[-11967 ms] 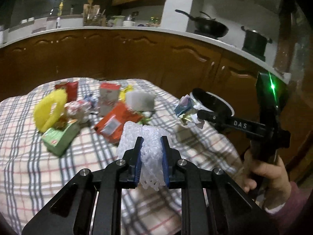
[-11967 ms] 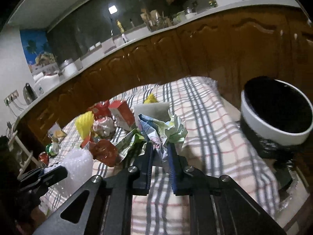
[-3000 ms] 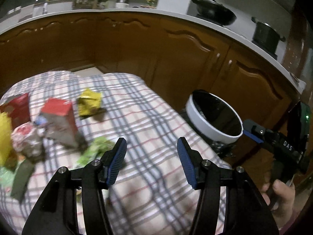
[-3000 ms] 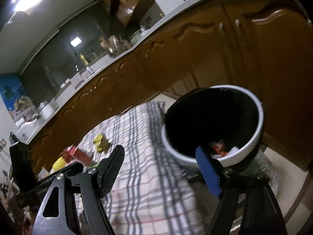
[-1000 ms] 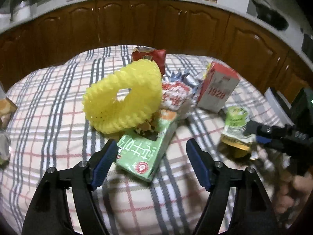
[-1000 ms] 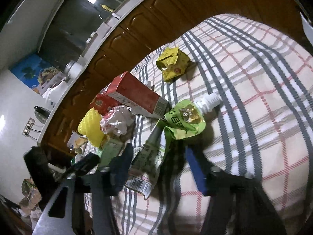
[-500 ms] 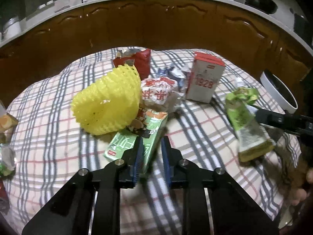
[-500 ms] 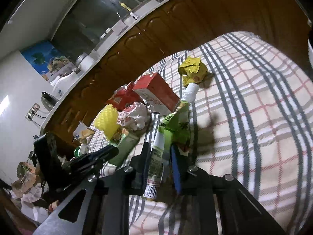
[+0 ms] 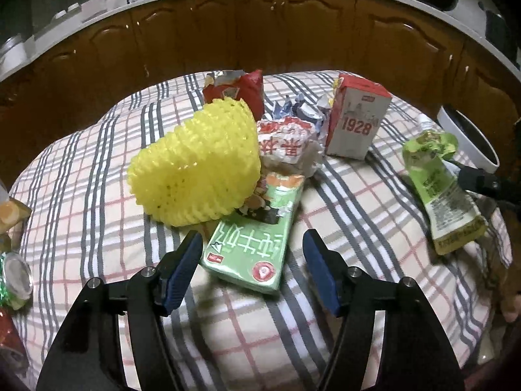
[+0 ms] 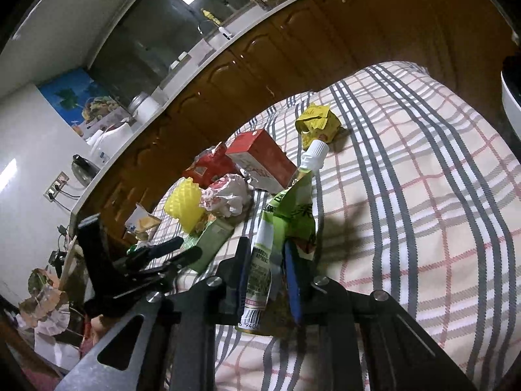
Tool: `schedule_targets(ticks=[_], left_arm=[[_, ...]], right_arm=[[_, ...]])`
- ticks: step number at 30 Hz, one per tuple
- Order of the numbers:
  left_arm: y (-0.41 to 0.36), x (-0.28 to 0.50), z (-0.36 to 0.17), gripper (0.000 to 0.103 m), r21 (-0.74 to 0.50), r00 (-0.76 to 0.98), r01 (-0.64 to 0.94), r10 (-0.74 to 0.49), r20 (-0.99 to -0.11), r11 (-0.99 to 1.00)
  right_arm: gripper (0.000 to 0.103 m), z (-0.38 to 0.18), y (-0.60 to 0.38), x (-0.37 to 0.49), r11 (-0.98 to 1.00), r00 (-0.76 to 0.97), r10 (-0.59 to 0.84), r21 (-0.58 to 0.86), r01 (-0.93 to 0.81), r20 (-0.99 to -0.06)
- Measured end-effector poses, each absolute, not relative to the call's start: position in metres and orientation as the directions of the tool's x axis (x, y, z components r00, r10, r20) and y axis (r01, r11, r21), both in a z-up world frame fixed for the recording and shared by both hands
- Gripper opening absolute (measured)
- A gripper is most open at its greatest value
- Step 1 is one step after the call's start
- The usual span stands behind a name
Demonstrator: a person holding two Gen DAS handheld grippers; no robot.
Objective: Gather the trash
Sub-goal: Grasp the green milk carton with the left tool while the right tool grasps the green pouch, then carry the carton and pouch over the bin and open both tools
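Observation:
A flat green carton (image 9: pixel 247 251) lies on the checked tablecloth (image 9: pixel 342 202), its near end between the blue pads of my left gripper (image 9: pixel 252 273). The jaws are opening and the pads stand clear of the carton. My right gripper (image 10: pixel 265 267) is shut on a green spouted pouch (image 10: pixel 286 221), which is held up off the cloth with its white cap pointing away. In the left wrist view the pouch (image 9: pixel 439 189) hangs at the right with the right gripper (image 9: pixel 478 179) behind it.
Behind the green carton sit a yellow foam net (image 9: pixel 198 163), a crumpled white-and-red wrapper (image 9: pixel 286 143), a red bag (image 9: pixel 241 89) and a red-and-white carton (image 9: pixel 356 120). A crumpled yellow wrapper (image 10: pixel 317 125) lies farther back. A white-rimmed bin (image 9: pixel 469 137) stands beyond the table's right edge.
My left jaws, closed at the green carton half a second ago, have spread apart and the carton lies on the cloth. The right gripper closed on the pouch and raised it.

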State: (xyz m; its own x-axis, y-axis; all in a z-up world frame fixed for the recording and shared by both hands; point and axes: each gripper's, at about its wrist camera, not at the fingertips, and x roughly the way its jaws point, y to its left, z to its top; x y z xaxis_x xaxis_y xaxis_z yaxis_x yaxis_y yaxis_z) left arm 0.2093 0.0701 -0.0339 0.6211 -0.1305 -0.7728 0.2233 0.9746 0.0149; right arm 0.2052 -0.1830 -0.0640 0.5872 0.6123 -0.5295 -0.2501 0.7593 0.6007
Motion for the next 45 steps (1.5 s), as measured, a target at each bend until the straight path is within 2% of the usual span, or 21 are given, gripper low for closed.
schedule_targets(ticks=[2,4,8,16,23,36,45], left_arm=[[0.07,0.214,-0.037,0.064,-0.009,0.615,0.213,-0.141,-0.776,0.977],[0.068,0.218,-0.04,0.053,-0.034,0.608,0.208,-0.156,-0.778,0.977],[0.058,0.21,-0.038,0.052,-0.054,0.612,0.228,-0.186,-0.769,0.972],[0.014,0.17,-0.01,0.052,-0.149,0.628,0.314,-0.322,-0.709,0.938],[-0.025,0.167,0.011,0.052,-0.223,0.62,0.373,-0.421,-0.662,0.901],[-0.111,0.184,0.025,0.052,-0.232,0.566,0.492,-0.511,-0.647,0.839],[-0.16,0.201,0.032,0.052,-0.231,0.533,0.55,-0.55,-0.643,0.802]], right_arm=[[0.021,-0.064,-0.184,0.205,0.761,0.589,0.61,0.599,-0.248,-0.53],[0.021,-0.063,-0.186,0.204,0.761,0.59,0.609,0.599,-0.248,-0.53],[0.02,-0.06,-0.193,0.198,0.767,0.601,0.602,0.591,-0.25,-0.526],[0.02,-0.05,-0.226,0.179,0.8,0.653,0.547,0.556,-0.224,-0.524],[0.02,-0.046,-0.267,0.165,0.823,0.704,0.484,0.543,-0.165,-0.52],[0.02,-0.023,-0.349,0.149,0.845,0.805,0.349,0.533,-0.05,-0.479],[0.02,-0.018,-0.387,0.155,0.87,0.838,0.254,0.493,0.02,-0.483]])
